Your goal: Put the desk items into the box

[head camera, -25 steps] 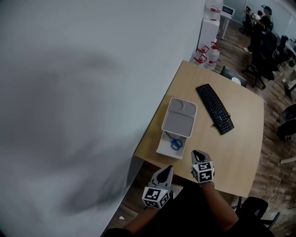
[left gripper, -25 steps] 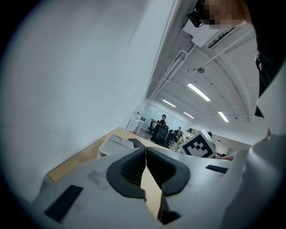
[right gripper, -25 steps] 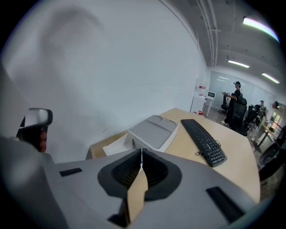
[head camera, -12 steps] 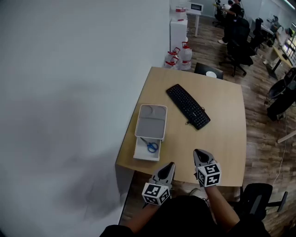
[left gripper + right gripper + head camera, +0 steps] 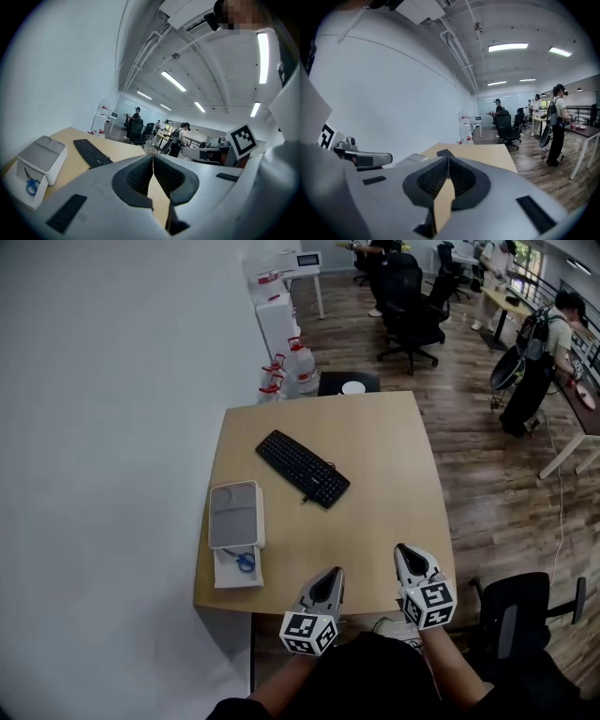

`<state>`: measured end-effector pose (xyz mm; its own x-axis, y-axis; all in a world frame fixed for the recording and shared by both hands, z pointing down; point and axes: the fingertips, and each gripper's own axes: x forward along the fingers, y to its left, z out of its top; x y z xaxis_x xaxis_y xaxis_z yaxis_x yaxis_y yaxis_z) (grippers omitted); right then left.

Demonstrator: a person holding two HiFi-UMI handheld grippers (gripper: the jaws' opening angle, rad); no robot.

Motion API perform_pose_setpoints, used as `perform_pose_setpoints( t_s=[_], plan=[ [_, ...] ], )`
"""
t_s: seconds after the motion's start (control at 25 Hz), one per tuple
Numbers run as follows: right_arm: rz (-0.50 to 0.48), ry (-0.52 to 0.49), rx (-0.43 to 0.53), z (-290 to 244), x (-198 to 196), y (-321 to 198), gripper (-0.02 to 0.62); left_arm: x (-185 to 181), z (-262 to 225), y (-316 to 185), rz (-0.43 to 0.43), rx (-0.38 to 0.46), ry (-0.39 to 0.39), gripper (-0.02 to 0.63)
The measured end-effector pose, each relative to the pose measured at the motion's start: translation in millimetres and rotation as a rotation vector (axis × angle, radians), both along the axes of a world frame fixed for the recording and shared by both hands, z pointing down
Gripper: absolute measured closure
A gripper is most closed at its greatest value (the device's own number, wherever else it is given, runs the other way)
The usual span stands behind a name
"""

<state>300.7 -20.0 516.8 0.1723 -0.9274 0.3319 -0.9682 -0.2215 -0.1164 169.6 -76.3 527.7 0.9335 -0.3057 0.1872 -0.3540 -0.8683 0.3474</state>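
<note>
Hovering low in frame, left gripper (image 5: 327, 576) and right gripper (image 5: 405, 551) are clenched, empty. Keyboard (image 5: 303, 468) lies centre-frame, right of the box (image 5: 234, 514) holding scissors (image 5: 245, 562); probably light, stiff, long: grasp its two ends.

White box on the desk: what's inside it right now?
Only blue-handled scissors show, in the uncovered end of the white box. The grey lid covers the rest, so anything under it is hidden.

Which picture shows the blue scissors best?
The head view: it looks down on the scissors lying in the white box's open part. The left gripper view shows them sideways at its curved edge. The right gripper view misses them.
</note>
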Motion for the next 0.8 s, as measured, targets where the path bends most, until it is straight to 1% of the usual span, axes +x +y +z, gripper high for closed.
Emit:
perform_pose_setpoints(
  t_s=[0.08,0.16,0.28,0.36,0.56,0.8],
  plan=[
    [0.024,0.001,0.031,-6,23,17,0.529,24,-8,6,-0.022,0.026,-0.002,0.591],
    [0.032,0.015,0.041,-12,40,30,0.528,43,-19,8,-0.035,0.059,0.007,0.591],
    [0.036,0.060,0.018,-15,64,45,0.529,66,-34,8,-0.052,0.102,0.033,0.591],
    [0.043,0.081,0.010,-13,80,53,0.529,78,-37,8,-0.075,0.115,0.046,0.591],
    [0.053,0.095,0.021,-21,102,59,0.529,90,-43,7,-0.108,0.134,0.026,0.591],
    [0.061,0.118,0.076,-37,103,53,0.535,84,-39,-5,-0.121,0.146,-0.002,0.591]
  ],
)
